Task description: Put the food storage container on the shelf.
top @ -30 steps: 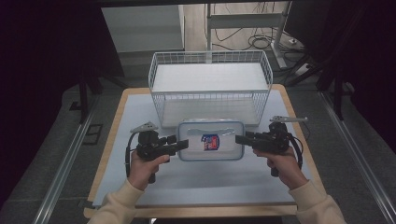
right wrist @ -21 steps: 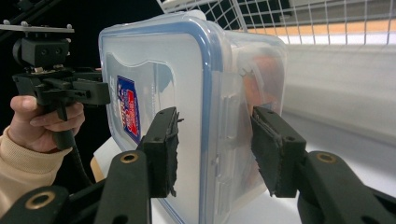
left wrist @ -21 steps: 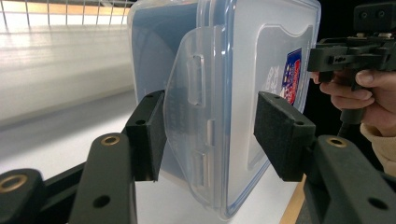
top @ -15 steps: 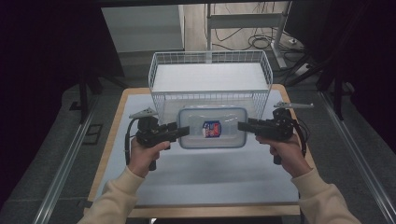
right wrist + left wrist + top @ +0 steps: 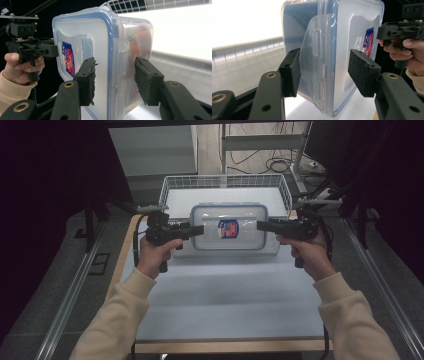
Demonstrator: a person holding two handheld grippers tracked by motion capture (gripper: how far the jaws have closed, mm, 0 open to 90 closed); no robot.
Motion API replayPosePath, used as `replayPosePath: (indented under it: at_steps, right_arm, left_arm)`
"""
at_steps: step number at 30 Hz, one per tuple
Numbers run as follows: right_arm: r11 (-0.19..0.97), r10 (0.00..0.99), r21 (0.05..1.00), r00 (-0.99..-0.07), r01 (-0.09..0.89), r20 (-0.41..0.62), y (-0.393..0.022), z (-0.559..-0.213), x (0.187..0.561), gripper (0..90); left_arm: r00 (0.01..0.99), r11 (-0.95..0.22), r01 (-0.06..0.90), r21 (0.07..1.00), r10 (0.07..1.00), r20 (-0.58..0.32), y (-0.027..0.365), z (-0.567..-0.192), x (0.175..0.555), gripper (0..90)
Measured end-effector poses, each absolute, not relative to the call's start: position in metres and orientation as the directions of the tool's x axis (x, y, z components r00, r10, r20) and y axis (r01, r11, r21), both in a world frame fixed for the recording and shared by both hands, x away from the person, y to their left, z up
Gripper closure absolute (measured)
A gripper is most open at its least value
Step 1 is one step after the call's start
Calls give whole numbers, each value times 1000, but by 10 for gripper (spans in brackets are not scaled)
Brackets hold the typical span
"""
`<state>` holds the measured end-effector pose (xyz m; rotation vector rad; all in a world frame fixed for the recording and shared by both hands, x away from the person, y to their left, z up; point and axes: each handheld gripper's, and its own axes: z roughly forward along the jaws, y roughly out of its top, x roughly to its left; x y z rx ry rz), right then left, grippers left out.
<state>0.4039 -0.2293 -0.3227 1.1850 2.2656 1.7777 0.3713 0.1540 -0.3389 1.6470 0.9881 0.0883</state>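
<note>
A clear plastic container (image 5: 227, 227) with a blue-rimmed lid and a red-and-blue sticker hangs in the air over the near wall of the white wire basket (image 5: 225, 179). My left gripper (image 5: 200, 230) is shut on its left end and my right gripper (image 5: 260, 226) on its right end. In the left gripper view the two pads of my left gripper (image 5: 325, 72) clamp the container (image 5: 342, 37) at its latch flap. In the right gripper view my right gripper (image 5: 116, 81) holds the container (image 5: 100, 37) at the opposite latch, and something orange shows inside.
The white-topped table (image 5: 225, 295) stretches toward the person, with the basket at its far edge. Dark floor and metal rails (image 5: 65, 295) flank both sides. Cables lie on the floor behind the basket.
Both grippers have carried the container up off the table and away from the person, so it now hangs at the basket's near wall.
</note>
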Motion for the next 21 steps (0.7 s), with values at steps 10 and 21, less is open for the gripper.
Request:
replayPosePath:
  at_steps: [10, 21]
  right_arm:
    - [62, 568, 827, -701, 559, 432, -219, -296, 454, 530]
    - [36, 591, 781, -643, 624, 487, -214, -295, 500, 525]
  left_arm:
    - [624, 27, 569, 822, 636, -453, 164, -314, 422, 455]
    - [599, 28, 616, 787, 632, -491, 168, -314, 466, 451]
